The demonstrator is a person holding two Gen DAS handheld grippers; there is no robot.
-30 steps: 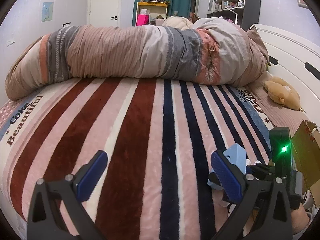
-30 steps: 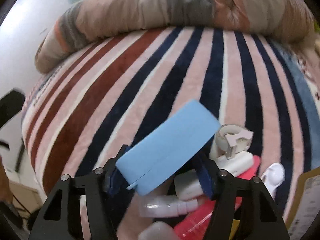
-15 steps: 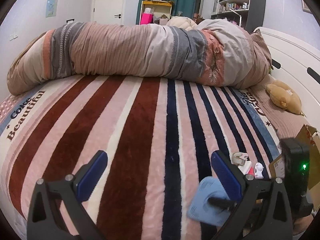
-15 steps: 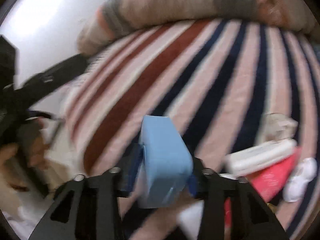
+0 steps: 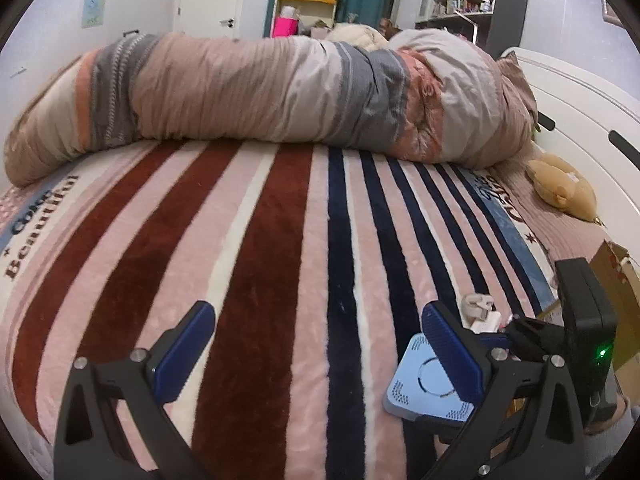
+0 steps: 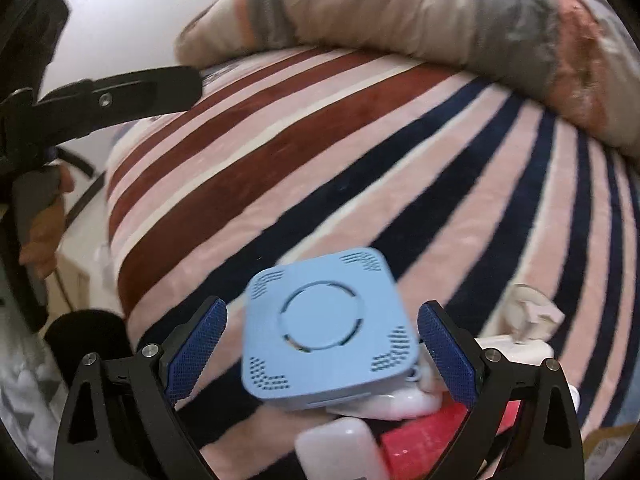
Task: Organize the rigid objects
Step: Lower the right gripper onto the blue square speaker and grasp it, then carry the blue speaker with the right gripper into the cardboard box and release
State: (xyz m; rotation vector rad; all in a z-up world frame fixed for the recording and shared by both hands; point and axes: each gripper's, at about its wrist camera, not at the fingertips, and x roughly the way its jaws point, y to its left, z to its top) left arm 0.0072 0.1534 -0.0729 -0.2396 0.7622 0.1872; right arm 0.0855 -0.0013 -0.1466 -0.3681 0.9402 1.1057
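On the striped blanket (image 6: 360, 168) of the bed, near its front edge, a light blue square box (image 6: 326, 332) with a round centre and perforated corners is seen lying flat between the fingers of the right gripper (image 6: 322, 346). The jaws of that gripper are opening, and a gap is visible on each side between the blue pads and the box, so nothing is gripped. The box's near right corner is propped on a cluster of small items: a white bottle (image 6: 340, 450), a red packet (image 6: 424, 432) and a white tape dispenser (image 6: 532, 312). In the left wrist view the left gripper (image 5: 318, 350) is held spread wide over bare blanket, nothing between its pads, with the blue box (image 5: 426, 384) partly hidden behind its right finger. A rolled quilt (image 5: 280, 92) is laid across the far edge of the bed, and a brown plush toy (image 5: 562, 190) is seen by the right edge.
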